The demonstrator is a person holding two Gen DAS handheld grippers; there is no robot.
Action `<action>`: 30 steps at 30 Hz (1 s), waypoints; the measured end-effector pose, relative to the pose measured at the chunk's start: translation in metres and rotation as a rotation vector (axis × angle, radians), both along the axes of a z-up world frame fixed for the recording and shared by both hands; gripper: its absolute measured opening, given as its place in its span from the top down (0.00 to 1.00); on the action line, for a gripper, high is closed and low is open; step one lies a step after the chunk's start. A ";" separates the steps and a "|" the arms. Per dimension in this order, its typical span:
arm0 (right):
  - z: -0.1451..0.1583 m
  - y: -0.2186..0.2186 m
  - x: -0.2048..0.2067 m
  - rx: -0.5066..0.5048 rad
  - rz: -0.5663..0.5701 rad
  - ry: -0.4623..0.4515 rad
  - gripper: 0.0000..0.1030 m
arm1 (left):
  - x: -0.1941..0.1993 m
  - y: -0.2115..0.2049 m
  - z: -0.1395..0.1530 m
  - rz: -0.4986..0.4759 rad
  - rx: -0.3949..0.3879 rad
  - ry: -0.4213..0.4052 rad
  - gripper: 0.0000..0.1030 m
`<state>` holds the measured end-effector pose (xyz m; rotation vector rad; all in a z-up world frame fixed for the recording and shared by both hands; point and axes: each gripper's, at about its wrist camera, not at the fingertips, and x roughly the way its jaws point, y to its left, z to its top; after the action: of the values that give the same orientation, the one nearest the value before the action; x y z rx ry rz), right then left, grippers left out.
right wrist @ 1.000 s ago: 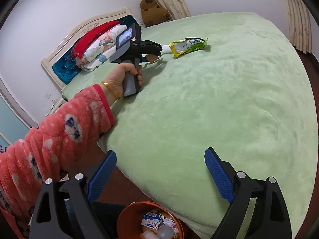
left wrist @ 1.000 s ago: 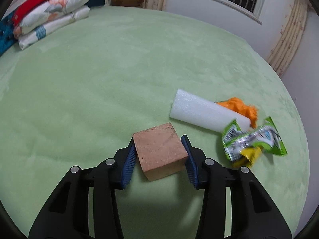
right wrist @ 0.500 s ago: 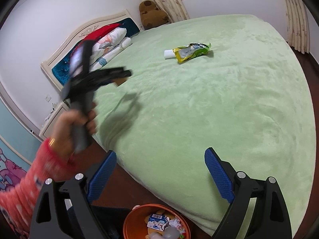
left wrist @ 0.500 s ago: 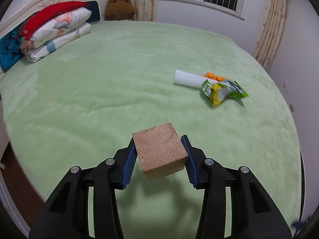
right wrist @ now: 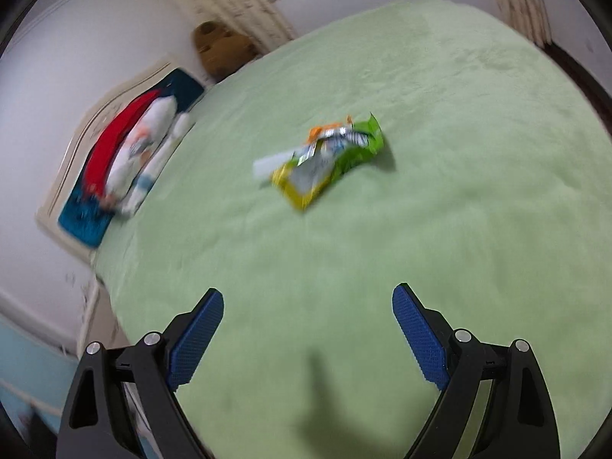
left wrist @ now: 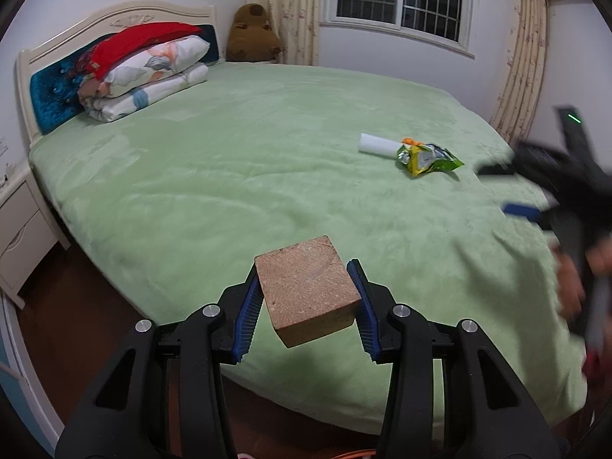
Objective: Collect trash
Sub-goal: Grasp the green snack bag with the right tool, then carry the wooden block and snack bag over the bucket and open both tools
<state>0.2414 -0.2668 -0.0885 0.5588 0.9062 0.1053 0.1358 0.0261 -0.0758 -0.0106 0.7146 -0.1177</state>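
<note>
On the bed (left wrist: 214, 176) the snack bag (left wrist: 430, 158) lies at centre right, touching the foam roll (left wrist: 376, 144) on its left. Pillows (left wrist: 149, 76) are stacked at upper left, before the headboard (left wrist: 57, 88). A nightstand (left wrist: 19, 229) stands at the left edge.

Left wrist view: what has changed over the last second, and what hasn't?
The left claw has carried the brown block back from the trash pile to the bed's edge. The open right claw has swung up toward the green wrapper. Wrapper and white foam haven't moved.
</note>
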 end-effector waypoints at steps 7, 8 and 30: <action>-0.033 -0.018 0.103 0.153 -0.190 0.106 0.14 | 0.009 0.015 -0.011 0.026 -0.010 0.012 0.58; -0.038 -0.020 0.115 0.195 -0.226 0.108 0.14 | 0.011 0.016 -0.013 0.027 -0.011 0.013 0.58; 0.018 -0.006 0.061 -0.109 -0.135 0.026 0.58 | -0.004 0.010 -0.004 -0.023 -0.036 0.030 0.58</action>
<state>0.3022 -0.2730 -0.0705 0.5187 0.8919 -0.0731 0.1313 0.0359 -0.0801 -0.0387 0.7427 -0.1528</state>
